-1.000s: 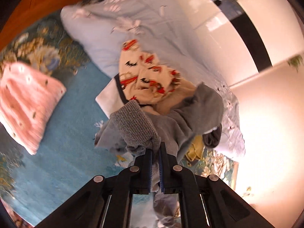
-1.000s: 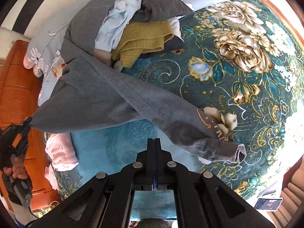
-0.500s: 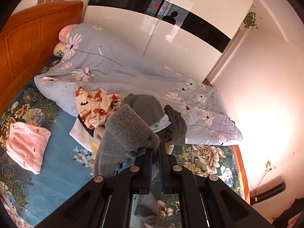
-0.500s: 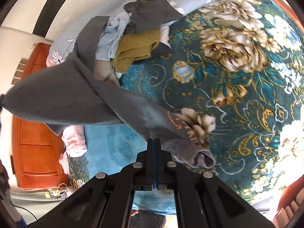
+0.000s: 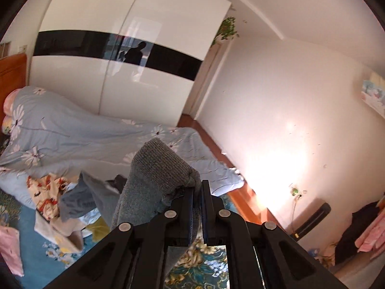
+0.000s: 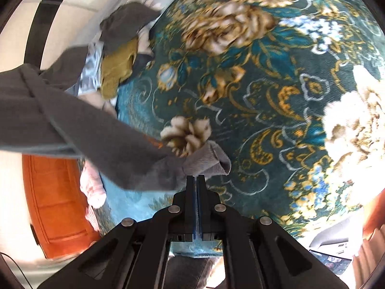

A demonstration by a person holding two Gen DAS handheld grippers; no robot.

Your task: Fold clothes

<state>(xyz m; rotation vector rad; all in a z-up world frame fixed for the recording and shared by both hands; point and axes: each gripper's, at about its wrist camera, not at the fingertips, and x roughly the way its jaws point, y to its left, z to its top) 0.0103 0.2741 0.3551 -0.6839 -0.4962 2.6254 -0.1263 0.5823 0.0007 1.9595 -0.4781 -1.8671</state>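
My left gripper [image 5: 197, 187] is shut on the ribbed edge of a grey sweater [image 5: 158, 178] and holds it high above the bed. The sweater also shows in the right wrist view [image 6: 96, 134], stretched from the upper left down to its cuff [image 6: 209, 161]. My right gripper [image 6: 195, 180] is shut, right at that cuff; I cannot tell whether fabric is between the jaws. A pile of clothes [image 5: 72, 200] lies on the bed below, with a mustard knit [image 6: 118, 72] and a dark grey garment [image 6: 125, 24].
The bed has a teal floral cover [image 6: 264, 96]. A light blue duvet [image 5: 72, 139] lies along the far side. A white wardrobe [image 5: 120, 72] and wall stand behind. A pink folded garment [image 6: 92, 187] and the orange headboard [image 6: 55, 204] are at left.
My left gripper has lifted and tilted up with the sweater, so its view swung from the bed to the wardrobe. The sweater's cuff has moved close to my right gripper.
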